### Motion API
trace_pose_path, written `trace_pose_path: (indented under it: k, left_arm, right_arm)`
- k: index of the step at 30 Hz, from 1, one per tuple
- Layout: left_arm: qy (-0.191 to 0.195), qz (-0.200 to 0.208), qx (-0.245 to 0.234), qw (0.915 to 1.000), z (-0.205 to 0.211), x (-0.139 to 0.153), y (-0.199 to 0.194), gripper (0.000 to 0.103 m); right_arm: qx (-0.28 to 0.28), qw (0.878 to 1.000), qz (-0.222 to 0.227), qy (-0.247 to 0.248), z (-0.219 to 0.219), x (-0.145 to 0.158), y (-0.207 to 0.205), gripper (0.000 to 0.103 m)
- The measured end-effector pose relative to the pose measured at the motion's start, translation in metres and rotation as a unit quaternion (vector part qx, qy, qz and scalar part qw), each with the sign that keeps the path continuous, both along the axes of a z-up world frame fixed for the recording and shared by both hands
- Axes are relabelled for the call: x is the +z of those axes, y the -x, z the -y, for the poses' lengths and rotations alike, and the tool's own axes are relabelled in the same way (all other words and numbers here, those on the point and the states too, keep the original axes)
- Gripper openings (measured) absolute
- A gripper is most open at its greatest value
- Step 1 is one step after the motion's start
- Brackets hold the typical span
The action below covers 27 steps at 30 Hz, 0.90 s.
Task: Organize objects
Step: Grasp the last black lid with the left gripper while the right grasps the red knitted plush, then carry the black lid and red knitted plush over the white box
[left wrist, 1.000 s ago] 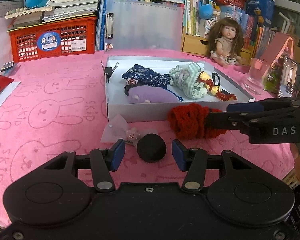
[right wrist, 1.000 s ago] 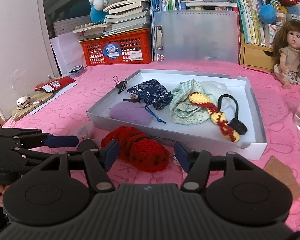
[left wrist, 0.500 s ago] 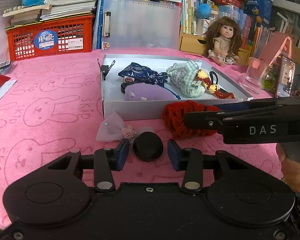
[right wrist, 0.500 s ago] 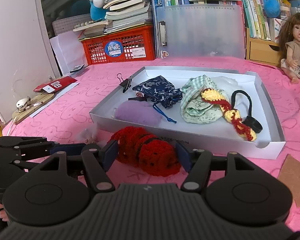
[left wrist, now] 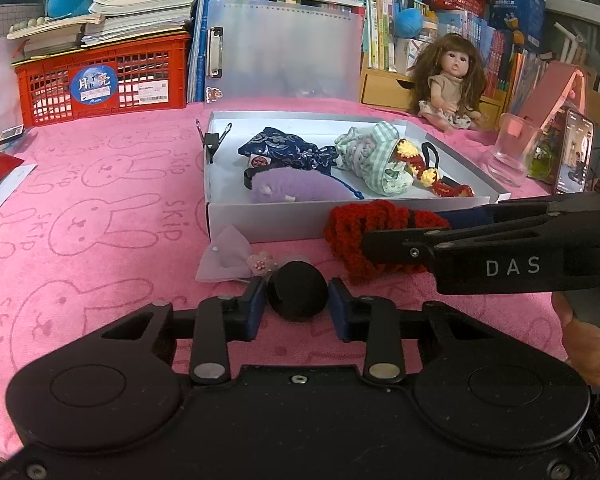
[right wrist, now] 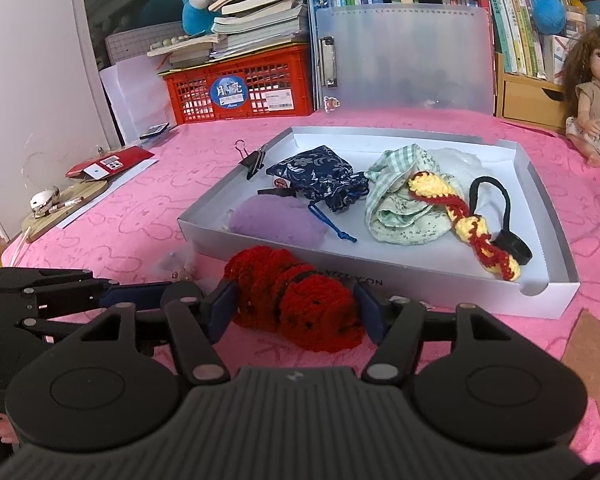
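Observation:
A black ball (left wrist: 298, 298) lies on the pink cloth, and my left gripper (left wrist: 297, 286) is shut on it, both blue pads touching its sides. Just right of it lies a red crochet piece (right wrist: 300, 308) in front of the shallow white box (right wrist: 420, 284). My right gripper (right wrist: 294, 294) straddles the crochet with its jaws closing, and both pads touch the yarn. Its fingers (left wrist: 400, 246) reach in from the right in the left wrist view. The box (left wrist: 260, 222) holds a navy pouch (right wrist: 320, 178), a lilac pouch (right wrist: 276, 224), a green checked cloth (right wrist: 400, 208) and a yellow-red crochet band (right wrist: 464, 224).
A lilac bow with a small flower (left wrist: 228, 258) lies left of the ball. A binder clip (left wrist: 214, 140) sits on the box's far left corner. A red crate (left wrist: 100, 80), a doll (left wrist: 452, 80), a glass (left wrist: 512, 148) and a phone (left wrist: 574, 156) stand around.
The left jaws have closed in onto the black ball. The right gripper has pushed forward around the red crochet piece and its jaws have narrowed onto it.

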<state>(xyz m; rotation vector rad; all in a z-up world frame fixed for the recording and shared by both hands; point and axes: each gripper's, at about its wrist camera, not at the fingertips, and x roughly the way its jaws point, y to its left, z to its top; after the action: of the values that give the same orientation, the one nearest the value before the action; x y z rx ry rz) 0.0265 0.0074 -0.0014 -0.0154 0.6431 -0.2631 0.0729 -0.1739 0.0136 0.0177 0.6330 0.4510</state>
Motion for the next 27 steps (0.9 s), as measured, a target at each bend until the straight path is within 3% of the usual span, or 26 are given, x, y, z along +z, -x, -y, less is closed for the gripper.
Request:
trace_pose_path:
  k: [8, 27]
  left_arm:
    - [0.003, 0.002, 0.002, 1.0, -0.002, 0.002, 0.003, 0.031]
    - [0.006, 0.014, 0.01, 0.9998, -0.004, 0.015, 0.007, 0.031]
  right_arm:
    - [0.0, 1.0, 0.011, 0.002, 0.005, 0.004, 0.007, 0.047]
    - [-0.006, 1.0, 0.026, 0.002, 0.015, 0.015, 0.018, 0.037]
